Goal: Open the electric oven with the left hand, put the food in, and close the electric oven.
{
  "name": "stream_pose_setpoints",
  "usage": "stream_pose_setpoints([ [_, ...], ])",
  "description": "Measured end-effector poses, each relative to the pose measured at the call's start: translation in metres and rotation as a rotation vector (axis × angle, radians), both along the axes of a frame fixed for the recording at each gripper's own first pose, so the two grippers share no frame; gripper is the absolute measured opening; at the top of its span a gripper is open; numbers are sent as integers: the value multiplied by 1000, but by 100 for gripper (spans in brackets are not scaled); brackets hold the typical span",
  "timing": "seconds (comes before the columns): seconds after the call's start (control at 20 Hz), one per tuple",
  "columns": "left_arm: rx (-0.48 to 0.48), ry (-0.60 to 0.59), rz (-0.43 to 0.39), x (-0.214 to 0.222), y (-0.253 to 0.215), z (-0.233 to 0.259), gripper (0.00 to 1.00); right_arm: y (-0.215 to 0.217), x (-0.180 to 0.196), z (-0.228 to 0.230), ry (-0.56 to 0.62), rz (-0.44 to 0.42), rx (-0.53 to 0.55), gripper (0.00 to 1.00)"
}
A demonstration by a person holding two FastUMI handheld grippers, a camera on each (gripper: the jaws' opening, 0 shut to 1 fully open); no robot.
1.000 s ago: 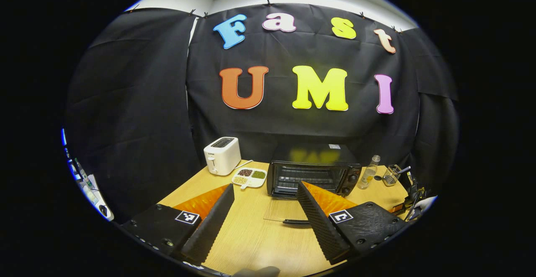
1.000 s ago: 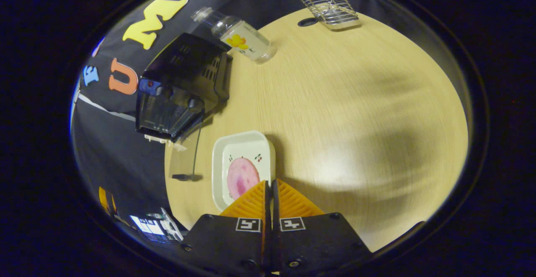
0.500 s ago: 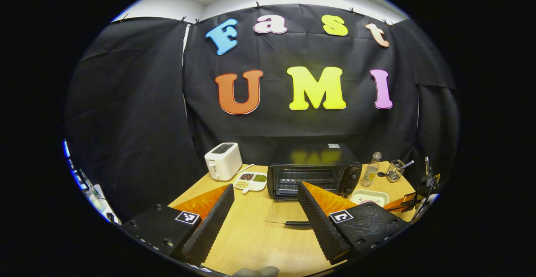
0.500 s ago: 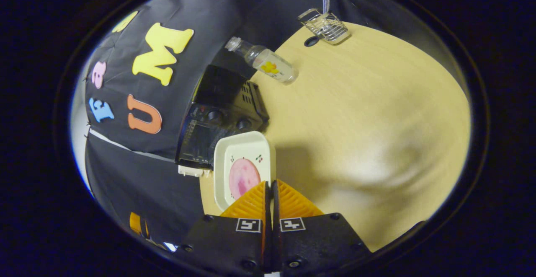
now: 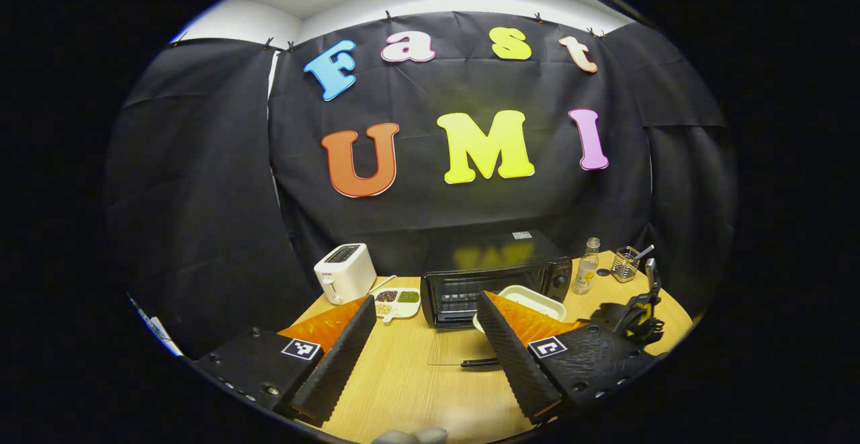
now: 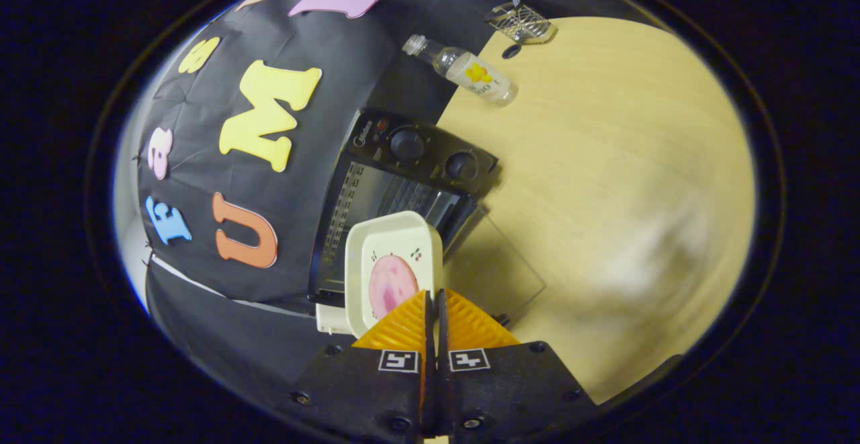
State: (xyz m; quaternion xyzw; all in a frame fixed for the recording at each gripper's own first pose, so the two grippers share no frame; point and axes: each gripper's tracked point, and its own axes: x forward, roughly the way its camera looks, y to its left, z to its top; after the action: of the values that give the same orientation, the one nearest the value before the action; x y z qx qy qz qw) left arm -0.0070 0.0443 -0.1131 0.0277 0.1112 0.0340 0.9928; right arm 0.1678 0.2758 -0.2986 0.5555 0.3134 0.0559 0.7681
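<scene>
The black electric oven (image 5: 494, 281) stands at the back of the wooden table, its glass door (image 5: 462, 346) folded down flat. My left gripper (image 5: 424, 301) hangs open well in front of it, nothing between its fingers. In the right gripper view my right gripper (image 6: 433, 293) is shut on the rim of a white dish (image 6: 393, 242) carrying a pink slice of food (image 6: 392, 285). The dish (image 5: 531, 298) hovers just before the oven (image 6: 403, 182) mouth, above the glass door (image 6: 500, 273). The right gripper (image 5: 628, 315) is at the right in the left gripper view.
A white toaster (image 5: 344, 273) and a divided plate of beans (image 5: 396, 300) sit left of the oven. A small bottle (image 5: 586, 275) and a wire holder (image 5: 625, 262) stand to its right, also bottle (image 6: 470, 74) and wire holder (image 6: 521, 21).
The right gripper lifted the dish off the table and carried it left to the open oven front. The left gripper drew back a little, still open.
</scene>
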Motion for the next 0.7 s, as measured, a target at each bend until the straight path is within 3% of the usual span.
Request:
stream_pose_setpoints([
  [0.15, -12, 7, -15, 10, 7, -14, 97, 24, 37, -17, 52, -75, 77, 0],
  [0.3, -15, 21, -23, 19, 18, -28, 97, 29, 69, -18, 38, -127, 65, 3],
  [0.65, -50, 86, 6, 32, 44, -58, 97, 32, 133, -8, -69, -135, 4, 0],
  [0.7, -52, 84, 8, 33, 45, -57, 97, 33, 136, -5, -92, -128, -11, 4],
])
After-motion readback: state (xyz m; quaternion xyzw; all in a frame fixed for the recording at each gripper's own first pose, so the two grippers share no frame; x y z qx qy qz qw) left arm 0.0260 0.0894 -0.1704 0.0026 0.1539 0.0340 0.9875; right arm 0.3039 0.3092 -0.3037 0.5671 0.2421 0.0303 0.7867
